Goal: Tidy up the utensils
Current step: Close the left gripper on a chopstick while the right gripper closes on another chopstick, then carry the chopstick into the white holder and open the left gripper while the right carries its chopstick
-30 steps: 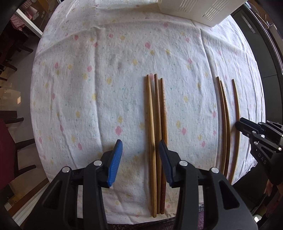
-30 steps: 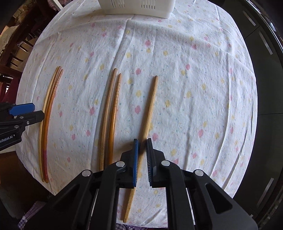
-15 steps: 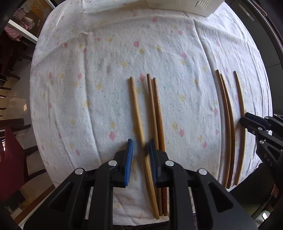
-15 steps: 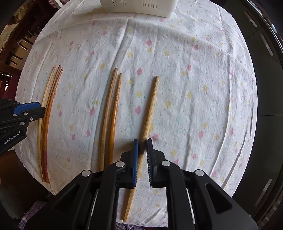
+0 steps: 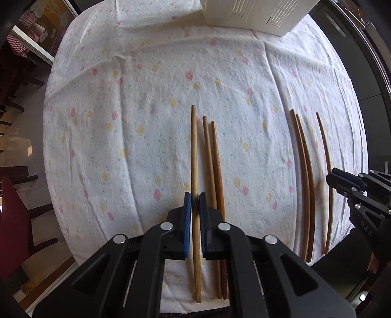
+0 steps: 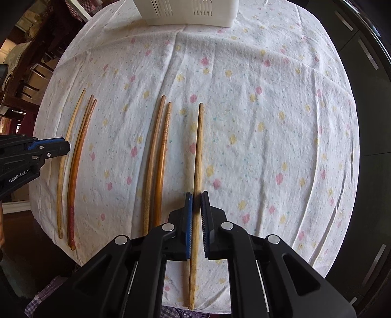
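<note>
Several wooden chopsticks lie lengthwise on a flowered white cloth. My left gripper [image 5: 194,203] is shut on a light chopstick [image 5: 194,156], held beside two darker chopsticks [image 5: 213,166]. My right gripper [image 6: 197,201] is shut on another light chopstick [image 6: 198,151], just right of a pair of brown chopsticks [image 6: 156,156]. In the left wrist view the right gripper [image 5: 342,182] shows at the right edge by that chopstick [image 5: 327,156]. In the right wrist view the left gripper [image 6: 48,146] shows at the left edge over its chopstick [image 6: 70,127].
A white slotted plastic basket [image 5: 254,14] stands at the far edge of the table, also in the right wrist view [image 6: 188,12]. The cloth's near edge [image 6: 171,303] drops off below the chopstick ends. Dark chairs [image 5: 14,176] stand to the left.
My left gripper has closed onto the leftmost light chopstick and drawn it apart from the two darker ones, pushing it farther forward. My right gripper stays shut on its chopstick, now straighter.
</note>
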{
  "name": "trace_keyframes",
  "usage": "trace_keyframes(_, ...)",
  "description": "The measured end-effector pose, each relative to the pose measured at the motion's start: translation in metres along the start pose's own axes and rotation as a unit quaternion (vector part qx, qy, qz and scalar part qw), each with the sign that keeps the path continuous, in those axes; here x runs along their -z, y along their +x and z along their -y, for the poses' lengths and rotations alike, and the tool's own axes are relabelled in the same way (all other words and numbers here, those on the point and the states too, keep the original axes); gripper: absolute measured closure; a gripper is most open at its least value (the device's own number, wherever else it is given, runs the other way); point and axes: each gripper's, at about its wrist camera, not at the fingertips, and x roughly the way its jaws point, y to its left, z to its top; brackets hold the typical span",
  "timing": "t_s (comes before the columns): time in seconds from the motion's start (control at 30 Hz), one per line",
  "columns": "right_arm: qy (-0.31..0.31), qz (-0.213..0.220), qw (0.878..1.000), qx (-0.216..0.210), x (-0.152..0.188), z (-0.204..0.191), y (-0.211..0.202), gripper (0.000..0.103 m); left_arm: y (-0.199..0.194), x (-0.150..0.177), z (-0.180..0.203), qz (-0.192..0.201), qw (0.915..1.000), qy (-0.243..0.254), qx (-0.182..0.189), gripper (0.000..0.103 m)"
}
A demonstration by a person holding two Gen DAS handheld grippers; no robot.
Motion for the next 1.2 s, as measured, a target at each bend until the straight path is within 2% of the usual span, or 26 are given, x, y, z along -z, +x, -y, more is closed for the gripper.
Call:
trace_keyframes(0.33, 0.022, 0.093, 0.993, -0.074, 0.031, 0.028, -0.054, 0.095, -0.062, 0.001, 0.003, 0.073, 0.9971, 0.017, 0.014, 0.097)
trace_keyframes(0.47, 0.027, 0.123, 0.988, -0.089, 0.037, 0.036, -0.078, 0.095, -0.08, 0.015, 0.013, 0.1, 0.9945, 0.026, 0.017, 0.097)
trace_keyframes(0.6, 0.027, 0.146, 0.984, -0.093, 0.046, 0.04, -0.097, 0.095, -0.097, 0.017, 0.023, 0.126, 0.9913, 0.032, 0.018, 0.097)
trace_keyframes(0.97, 0.026, 0.191, 0.977, -0.095, 0.045, 0.045, -0.12, 0.095, -0.136, 0.008, 0.032, 0.176, 0.9836, 0.034, 0.022, 0.097)
trace_keyframes(1.2, 0.014, 0.237, 0.967, -0.093, 0.037, 0.041, -0.154, 0.095, -0.173, -0.007, 0.036, 0.227, 0.973, 0.028, 0.028, 0.097)
